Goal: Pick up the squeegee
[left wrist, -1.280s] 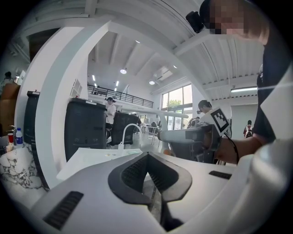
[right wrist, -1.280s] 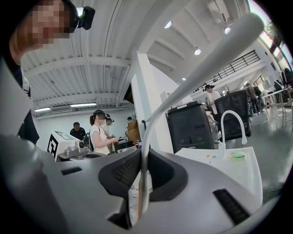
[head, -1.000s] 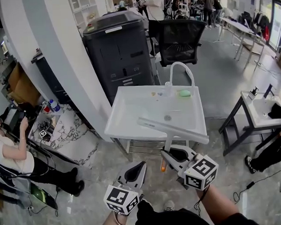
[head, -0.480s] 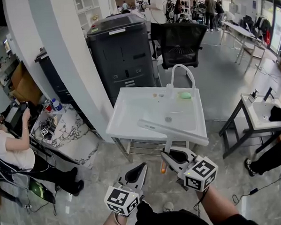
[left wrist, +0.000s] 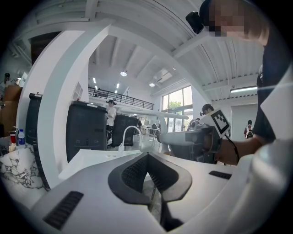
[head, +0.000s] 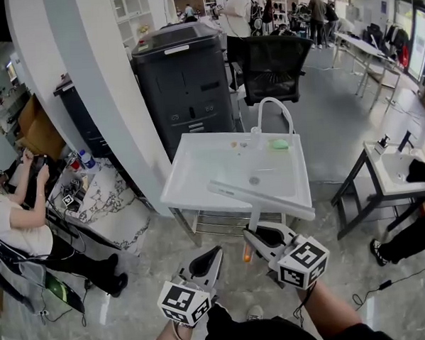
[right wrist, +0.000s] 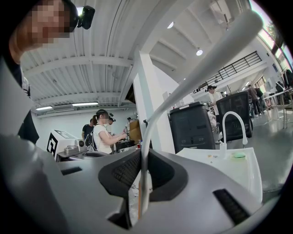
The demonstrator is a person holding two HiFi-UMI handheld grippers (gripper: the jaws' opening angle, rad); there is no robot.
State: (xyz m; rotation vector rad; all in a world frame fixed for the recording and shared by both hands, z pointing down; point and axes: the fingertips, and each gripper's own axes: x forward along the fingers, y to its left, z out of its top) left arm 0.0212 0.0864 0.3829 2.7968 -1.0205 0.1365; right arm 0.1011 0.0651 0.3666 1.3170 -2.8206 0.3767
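Two tongs here: the right tongs are pinched narrow on the squeegee handle, holding it up with its long blade across the front edge of the white sink. The left tongs are closed on nothing, just beside the right ones.

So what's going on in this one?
A person stands facing a white sink with a handheld gripper in each hand. The right gripper has its tongs clamped on the handle of the squeegee, and the long white blade is held up in the air at the sink's near edge. The left gripper is empty, tongs together, held low beside the right one.
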